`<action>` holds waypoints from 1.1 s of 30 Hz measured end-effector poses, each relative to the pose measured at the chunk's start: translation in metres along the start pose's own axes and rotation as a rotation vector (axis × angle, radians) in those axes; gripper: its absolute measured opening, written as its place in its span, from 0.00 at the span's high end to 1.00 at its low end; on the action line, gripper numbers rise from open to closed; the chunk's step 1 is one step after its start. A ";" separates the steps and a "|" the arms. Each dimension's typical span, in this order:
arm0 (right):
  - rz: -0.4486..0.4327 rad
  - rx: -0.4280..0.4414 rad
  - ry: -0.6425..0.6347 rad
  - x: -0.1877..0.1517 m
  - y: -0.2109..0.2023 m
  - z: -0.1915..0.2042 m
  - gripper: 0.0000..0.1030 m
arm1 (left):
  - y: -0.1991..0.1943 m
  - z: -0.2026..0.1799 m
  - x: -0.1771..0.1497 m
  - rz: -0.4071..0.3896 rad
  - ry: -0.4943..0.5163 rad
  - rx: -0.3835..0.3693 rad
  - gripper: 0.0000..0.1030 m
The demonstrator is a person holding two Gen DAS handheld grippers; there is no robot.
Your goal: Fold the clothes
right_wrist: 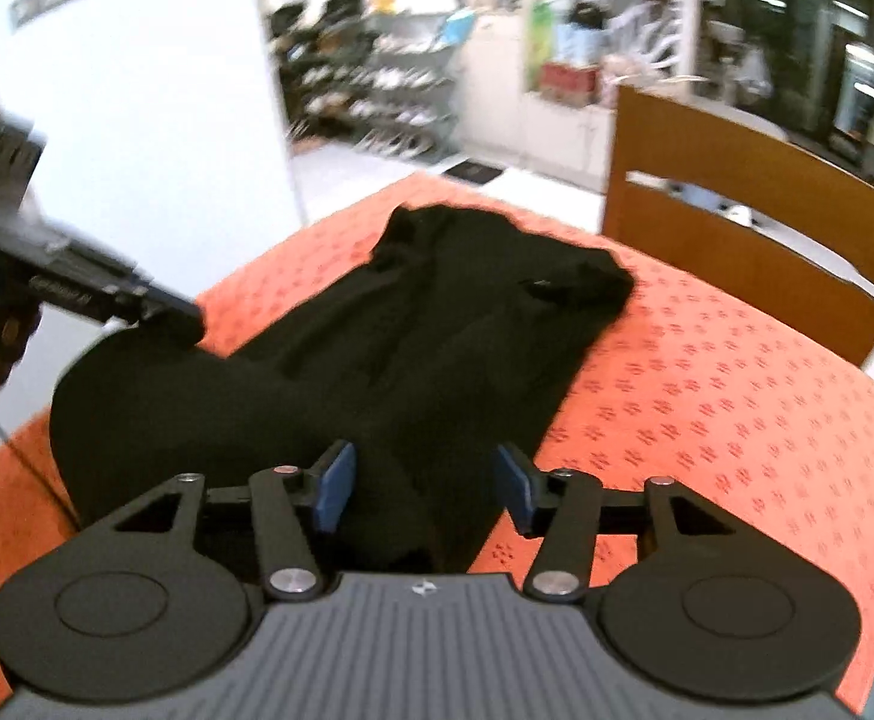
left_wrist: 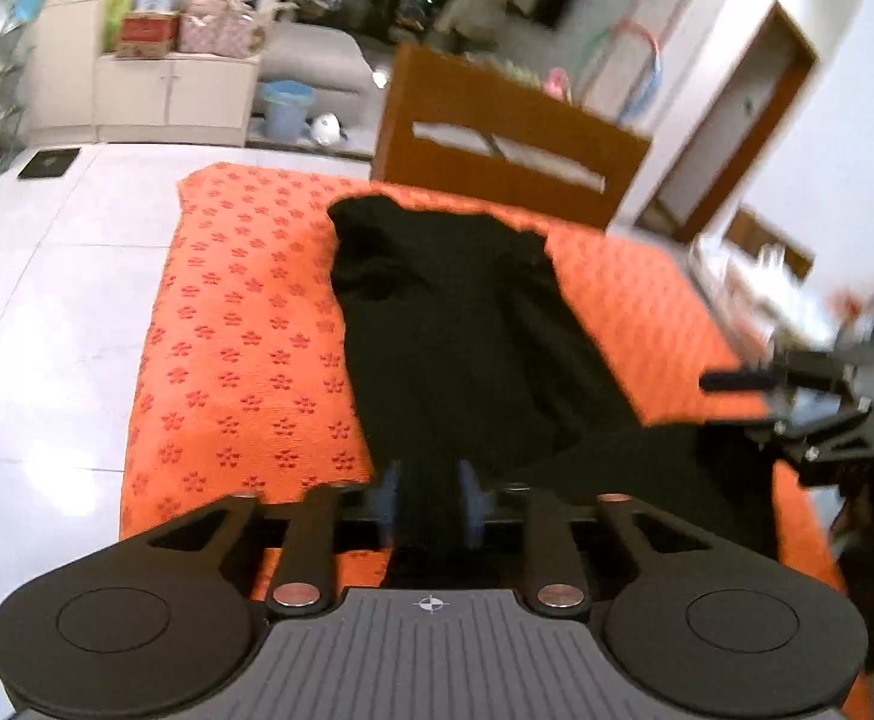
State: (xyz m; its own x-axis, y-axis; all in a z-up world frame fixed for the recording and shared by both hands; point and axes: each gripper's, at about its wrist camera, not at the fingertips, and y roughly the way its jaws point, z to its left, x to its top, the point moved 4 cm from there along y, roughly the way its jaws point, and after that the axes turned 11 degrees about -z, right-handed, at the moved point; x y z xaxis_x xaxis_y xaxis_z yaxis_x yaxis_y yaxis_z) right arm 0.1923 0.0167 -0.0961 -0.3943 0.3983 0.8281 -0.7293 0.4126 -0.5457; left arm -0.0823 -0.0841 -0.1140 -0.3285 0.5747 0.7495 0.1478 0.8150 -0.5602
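A black garment point(left_wrist: 448, 330) point(right_wrist: 437, 330) lies lengthwise on a table covered by an orange flower-patterned cloth point(left_wrist: 245, 360) point(right_wrist: 706, 372), with its near end bunched toward me. My left gripper point(left_wrist: 434, 504) sits at the garment's near edge; its blue pads stand slightly apart with black fabric lying between them. My right gripper point(right_wrist: 425, 486) is open wide over the near end, a fold of the fabric loose between its pads. Each gripper shows in the other's view: the right point(left_wrist: 718, 402), and the left point(right_wrist: 179, 318) with its tips at the fabric.
A wooden chair point(left_wrist: 496, 144) point(right_wrist: 736, 180) stands against the table's far side. White tiled floor point(left_wrist: 47, 300) lies beyond the table's left edge. Cabinets, boxes, shoe racks point(right_wrist: 377, 96) and a blue bin point(left_wrist: 287, 108) line the back of the room.
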 end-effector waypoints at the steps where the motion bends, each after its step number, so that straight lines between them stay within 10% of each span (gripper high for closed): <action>1: -0.013 -0.009 0.033 -0.001 -0.005 -0.002 0.42 | -0.009 0.000 -0.001 -0.026 -0.021 0.000 0.61; 16: 0.017 0.042 0.415 -0.051 -0.017 -0.003 0.43 | -0.037 0.003 -0.054 -0.001 -0.239 -0.037 0.38; 18: 0.023 0.042 0.425 -0.052 -0.011 -0.001 0.66 | -0.029 0.002 -0.057 0.008 -0.228 -0.034 0.47; 19: 0.021 0.039 0.429 -0.052 -0.009 -0.001 0.85 | -0.025 0.002 -0.055 0.006 -0.231 -0.035 0.69; 22: -0.035 0.027 0.448 -0.040 -0.012 -0.007 0.89 | -0.021 0.000 -0.040 -0.056 -0.218 -0.030 0.85; 33: -0.078 -0.090 0.448 -0.019 0.035 -0.053 0.93 | 0.032 0.004 0.004 -0.133 -0.126 0.026 0.87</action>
State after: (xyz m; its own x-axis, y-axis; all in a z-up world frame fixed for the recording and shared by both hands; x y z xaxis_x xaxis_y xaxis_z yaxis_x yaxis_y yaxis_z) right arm 0.2040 0.0672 -0.1380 -0.0451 0.6695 0.7414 -0.6881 0.5172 -0.5089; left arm -0.0824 -0.0562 -0.1306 -0.4579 0.4469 0.7685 0.0720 0.8803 -0.4690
